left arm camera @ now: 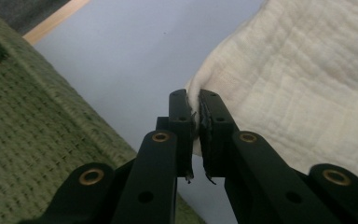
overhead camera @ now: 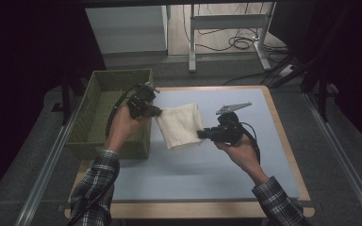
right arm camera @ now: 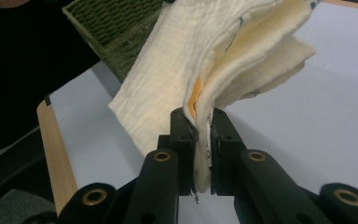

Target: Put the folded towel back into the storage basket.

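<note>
Cloth (overhead camera: 180,125): cream, crinkled weave, folded in layers; held up off the worktop (overhead camera: 207,165) between the two grippers, just right of the basket (overhead camera: 99,101); in the right gripper view, yellow and dark markings at the layered edge.
Left gripper (overhead camera: 158,112): in the person's left hand (overhead camera: 125,125), over the basket's right wall; jaws pressed together on the cloth's left edge, a thin fold pinched between them in the left gripper view (left arm camera: 193,116).
Right gripper (overhead camera: 201,134): in the right hand (overhead camera: 240,148), over the middle of the worktop; jaws closed on the cloth's near right edge, several layers clamped between them in the right gripper view (right arm camera: 199,126); grey three-cornered plate on top.
Basket: green, woven, rectangular; at the worktop's left edge, partly overhanging it; inside not fully visible.
Worktop: pale blue surface with a wooden border; bare around the cloth.
Sleeves: plaid, entering from the bottom of the high view.
Background: dark curtains, grey floor, table legs and cables beyond the far edge.
</note>
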A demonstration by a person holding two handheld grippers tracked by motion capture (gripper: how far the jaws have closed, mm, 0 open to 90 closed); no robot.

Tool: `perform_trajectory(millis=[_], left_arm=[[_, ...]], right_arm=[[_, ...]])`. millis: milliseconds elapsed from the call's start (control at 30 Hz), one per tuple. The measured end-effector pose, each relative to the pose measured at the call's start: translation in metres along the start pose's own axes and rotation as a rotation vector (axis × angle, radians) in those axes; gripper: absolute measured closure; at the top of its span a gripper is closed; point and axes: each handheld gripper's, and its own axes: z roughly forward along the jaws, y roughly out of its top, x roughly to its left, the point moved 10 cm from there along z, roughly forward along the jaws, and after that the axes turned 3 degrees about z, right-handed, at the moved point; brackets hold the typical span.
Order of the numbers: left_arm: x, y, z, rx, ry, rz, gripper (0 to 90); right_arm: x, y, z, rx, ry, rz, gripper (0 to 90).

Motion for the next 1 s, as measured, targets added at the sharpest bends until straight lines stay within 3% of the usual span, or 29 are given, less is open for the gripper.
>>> perform_trajectory(millis=[467,1000], left_arm=[[0.034,-0.009,-0.028,-0.002,0.062,-0.039,84.6],[0.08,-0.03,-0.056,0.002,0.17,-0.102,84.8]], right_arm=[[0.016,0.032,0.021,-0.007,0.024,-0.012,81.9],[0.041,0.063,0.068,-0.006,0.047,-0.025,81.9]])
